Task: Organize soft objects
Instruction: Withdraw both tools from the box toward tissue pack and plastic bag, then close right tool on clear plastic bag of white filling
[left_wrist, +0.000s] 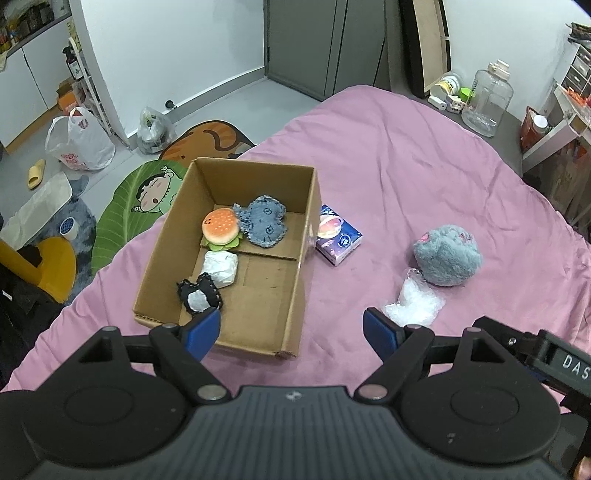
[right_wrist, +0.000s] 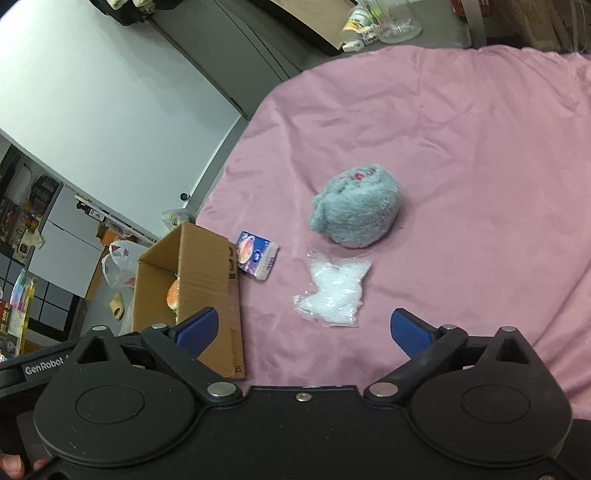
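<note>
A cardboard box (left_wrist: 306, 206) stands on the pink bed (left_wrist: 424, 166). It holds a burger plush (left_wrist: 221, 229), a blue denim plush (left_wrist: 264, 220), a white wrapped bundle (left_wrist: 221, 268) and a black-and-white plush (left_wrist: 199, 297). Outside lie a tissue pack (left_wrist: 338, 235), a fluffy grey-blue plush (left_wrist: 447, 259) and a clear plastic bag (left_wrist: 415, 304). My left gripper (left_wrist: 291, 332) is open and empty above the box's near edge. My right gripper (right_wrist: 304, 330) is open and empty just short of the plastic bag (right_wrist: 332, 291), with the grey-blue plush (right_wrist: 356, 210), tissue pack (right_wrist: 256, 256) and box (right_wrist: 207, 273) beyond.
The bed's left edge drops to a floor with cartoon rugs (left_wrist: 147, 199), plastic bags (left_wrist: 79, 140) and a yellow stool (left_wrist: 55, 266). A large clear jug (left_wrist: 487, 99) and small items sit on the floor beyond the bed's far edge. Shelving (left_wrist: 557, 129) stands at the right.
</note>
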